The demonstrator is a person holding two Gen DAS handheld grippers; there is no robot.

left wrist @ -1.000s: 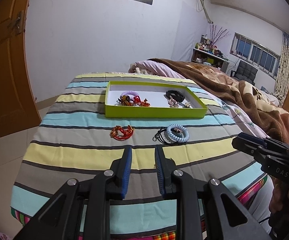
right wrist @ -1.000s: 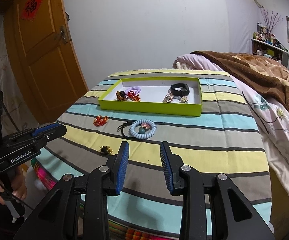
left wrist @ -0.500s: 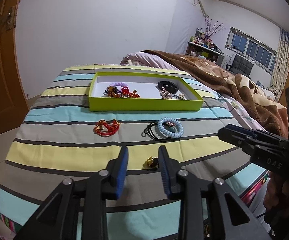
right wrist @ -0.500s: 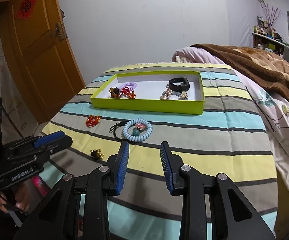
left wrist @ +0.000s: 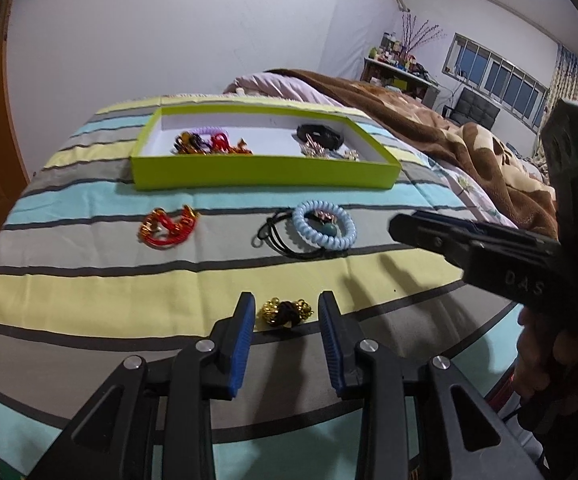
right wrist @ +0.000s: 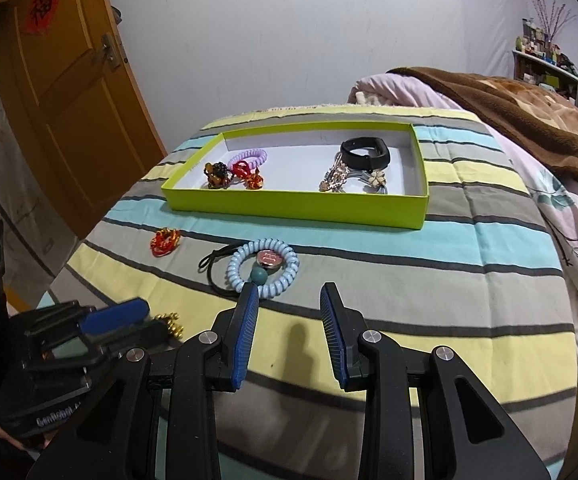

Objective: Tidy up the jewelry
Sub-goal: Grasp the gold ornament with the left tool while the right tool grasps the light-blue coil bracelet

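Note:
A small gold-and-black ornament (left wrist: 287,312) lies on the striped cloth between the tips of my left gripper (left wrist: 286,307); the pads stand apart from it, so the gripper is open. In the right wrist view the left gripper (right wrist: 129,312) sits low at the left beside the gold ornament (right wrist: 171,322). My right gripper (right wrist: 289,296) is open and holds nothing; its left fingertip (right wrist: 251,300) overlaps the near edge of a pale blue coil ring (right wrist: 263,266). A red knot ornament (left wrist: 167,228) lies further left. The green box (left wrist: 265,174) behind holds several pieces.
A black cord (right wrist: 213,264) lies under the blue ring. A bed with a brown blanket (left wrist: 469,148) borders the table on the right. An orange door (right wrist: 69,92) stands to the left. The cloth drops off at the near edge.
Both grippers moved forward and down toward the cloth. The left jaws widened and now straddle the gold ornament. The right gripper came up to the blue ring.

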